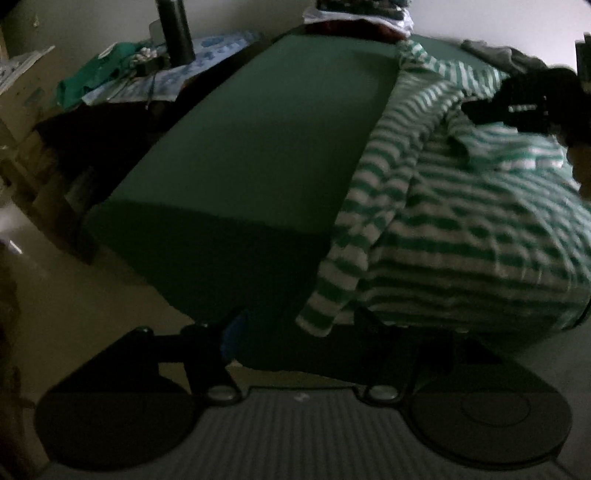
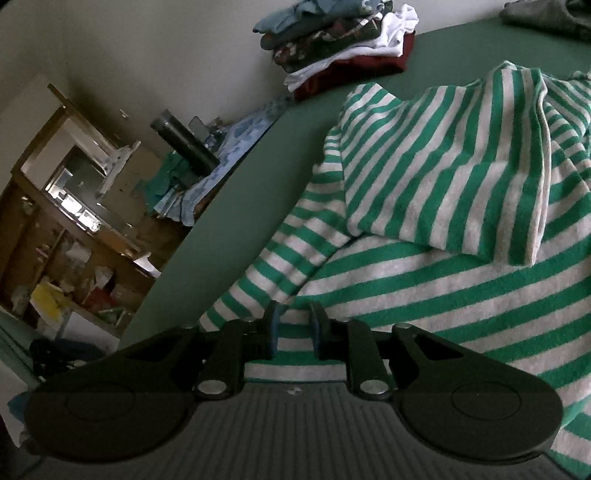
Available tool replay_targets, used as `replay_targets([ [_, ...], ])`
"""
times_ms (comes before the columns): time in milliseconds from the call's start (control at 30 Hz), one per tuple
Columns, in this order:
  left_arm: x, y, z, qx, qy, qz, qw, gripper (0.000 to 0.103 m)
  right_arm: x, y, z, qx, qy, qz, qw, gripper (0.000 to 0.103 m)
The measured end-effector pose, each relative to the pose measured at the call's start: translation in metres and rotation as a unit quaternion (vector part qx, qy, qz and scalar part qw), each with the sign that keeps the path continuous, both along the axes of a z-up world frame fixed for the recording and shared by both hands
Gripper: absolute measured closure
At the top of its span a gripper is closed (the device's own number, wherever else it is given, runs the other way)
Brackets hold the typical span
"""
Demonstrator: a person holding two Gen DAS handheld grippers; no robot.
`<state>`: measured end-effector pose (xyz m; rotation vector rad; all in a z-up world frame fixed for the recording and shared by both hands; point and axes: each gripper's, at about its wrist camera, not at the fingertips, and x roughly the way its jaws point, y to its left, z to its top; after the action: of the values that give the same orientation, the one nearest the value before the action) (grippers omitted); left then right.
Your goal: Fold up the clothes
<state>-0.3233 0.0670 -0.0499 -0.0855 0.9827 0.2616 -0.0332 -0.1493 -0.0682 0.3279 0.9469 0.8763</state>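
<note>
Left tool (image 1: 299,325): jaws stand well apart with nothing gripped; dim and low in its own view, poised over the near edge of the worktop, the striped cuff just by its right finger.
Right tool (image 2: 295,325): jaws drawn in to a narrow gap; the blue pads (image 2: 274,325) sit over the striped cloth, which shows in the gap; whether they pinch a fold I cannot tell.
Right tool seen from the left wrist: a dark, blurred shape (image 1: 524,107) at 2 o'clock, above the striped cloth.
Striped shirt (image 2: 443,258): green and white bands, lying on the green worktop, filling the frame from 12 through 5 o'clock in the right wrist view; in the left wrist view (image 1: 461,221) it takes the right half.
Folded part (image 2: 443,158): one flap lies turned over the body of the shirt, its stripes running aslant to those beneath.
Sleeve (image 1: 354,229): runs along the shirt's left side down to a cuff at 6 o'clock, near the worktop's front edge.
Worktop (image 1: 251,147): plain green cover, bare on its left half.
Stack of folded clothes (image 2: 340,40): at 12 o'clock on the far end of the worktop, well apart from the shirt.
Dark flask (image 1: 175,29): upright at 11 o'clock, on a cluttered side surface beside the worktop.
Grey garment (image 2: 550,14): at 1 o'clock, far corner.
</note>
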Motion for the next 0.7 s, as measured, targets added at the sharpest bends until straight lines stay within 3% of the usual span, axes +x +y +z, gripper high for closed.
replay_targets([
  [133,0.007,0.0,0.0,-0.003,-0.017,-0.052,0.9985,0.037,-0.003,-0.008,0.004,-0.009,0.007,-0.012,1.0,0.085],
  [200,0.011,0.003,0.0,-0.011,-0.017,-0.077,0.9969,0.043,-0.004,-0.006,0.003,-0.014,0.01,-0.017,1.0,0.085],
  [233,0.014,0.006,-0.003,-0.027,-0.01,-0.089,0.9956,0.059,-0.004,-0.005,0.003,-0.016,0.011,-0.02,1.0,0.085],
  [267,0.017,0.009,-0.005,-0.047,-0.001,-0.102,0.9937,0.091,-0.006,-0.004,0.003,-0.017,0.011,-0.025,0.999,0.085],
  [300,0.018,0.013,-0.006,-0.059,0.001,-0.111,0.9921,0.102,-0.006,-0.004,0.003,-0.017,0.013,-0.031,0.999,0.085],
  [333,0.018,0.016,-0.007,-0.07,0.002,-0.119,0.9904,0.102,-0.007,-0.005,0.002,-0.016,0.015,-0.037,0.999,0.085],
  [700,-0.002,0.011,0.036,-0.047,-0.034,-0.157,0.9859,0.103,-0.012,-0.009,0.001,-0.004,0.023,-0.079,0.997,0.085],
])
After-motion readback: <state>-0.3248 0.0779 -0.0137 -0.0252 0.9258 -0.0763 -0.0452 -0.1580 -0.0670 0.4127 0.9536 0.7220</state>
